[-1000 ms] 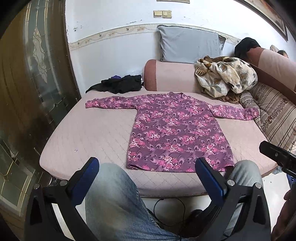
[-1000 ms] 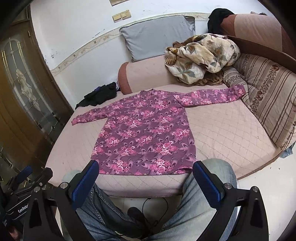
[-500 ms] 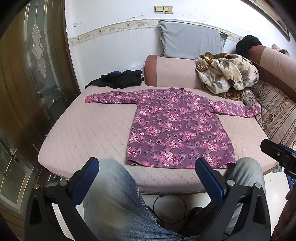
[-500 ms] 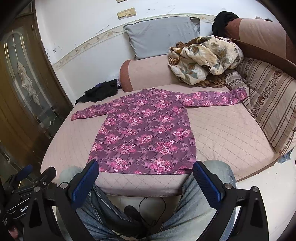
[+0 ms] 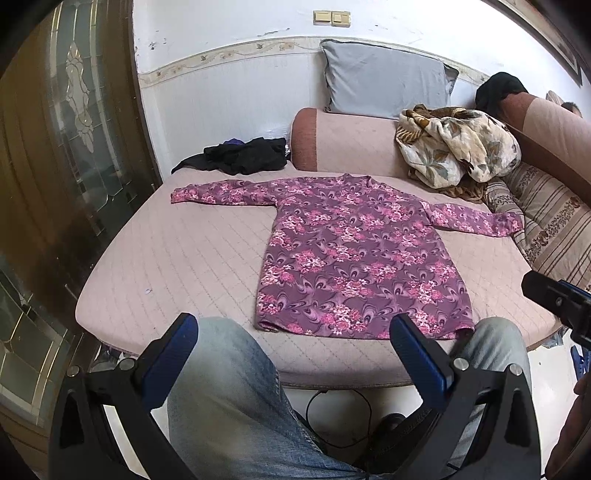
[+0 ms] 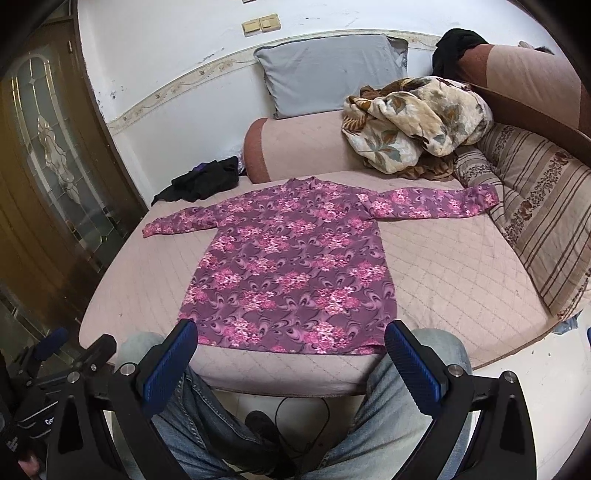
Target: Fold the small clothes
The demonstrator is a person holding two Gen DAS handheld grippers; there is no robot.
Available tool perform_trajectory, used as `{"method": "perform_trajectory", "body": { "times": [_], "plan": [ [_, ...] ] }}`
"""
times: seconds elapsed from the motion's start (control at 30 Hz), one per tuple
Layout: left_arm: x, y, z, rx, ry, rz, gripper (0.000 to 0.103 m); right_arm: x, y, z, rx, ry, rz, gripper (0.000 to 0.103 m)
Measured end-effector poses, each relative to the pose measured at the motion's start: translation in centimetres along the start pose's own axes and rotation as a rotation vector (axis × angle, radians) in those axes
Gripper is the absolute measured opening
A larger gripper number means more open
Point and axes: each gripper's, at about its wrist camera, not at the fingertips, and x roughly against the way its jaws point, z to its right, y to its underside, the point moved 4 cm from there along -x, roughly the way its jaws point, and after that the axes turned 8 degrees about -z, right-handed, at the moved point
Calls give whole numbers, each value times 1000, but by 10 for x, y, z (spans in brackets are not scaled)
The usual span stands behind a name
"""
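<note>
While both sets of jaws stand spread wide with nothing between them, the left gripper (image 5: 293, 347) and right gripper (image 6: 290, 350) hover above the person's jeans-clad knees (image 5: 229, 384), short of the bed's near edge. Compared with a second ago, both cameras have tipped slightly: the bed and wall sit a little lower in each view, and the light switches (image 5: 331, 17) show more fully. The garment itself has not shifted.

Just beyond the blue finger pads (image 6: 170, 365) lies the purple floral top (image 6: 291, 266), flat on the pink quilted mattress (image 5: 184, 258). Its long axis runs away from the person, hem at the near edge and neckline toward the bolster (image 5: 347, 140). Both sleeves stretch out sideways; the right sleeve's cuff touches the striped cushion (image 6: 535, 206), the left cuff ends on bare quilt.

To the left of the top there is a broad stretch of bare mattress; to the right a narrower strip before the striped cushion. A black heap of clothing (image 5: 240, 155) sits at the far left corner, a crumpled floral blanket (image 6: 413, 118) at the far right, a grey pillow (image 5: 384, 85) against the wall. A glazed wooden door (image 6: 48, 147) borders the left side.
</note>
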Motion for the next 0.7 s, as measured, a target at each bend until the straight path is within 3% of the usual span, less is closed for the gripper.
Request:
{"method": "perform_trajectory", "body": {
  "times": [0.7],
  "plan": [
    [15,-5,-14,18,6,25,103,10,-3,-18,45,12,34,103]
  ]
}}
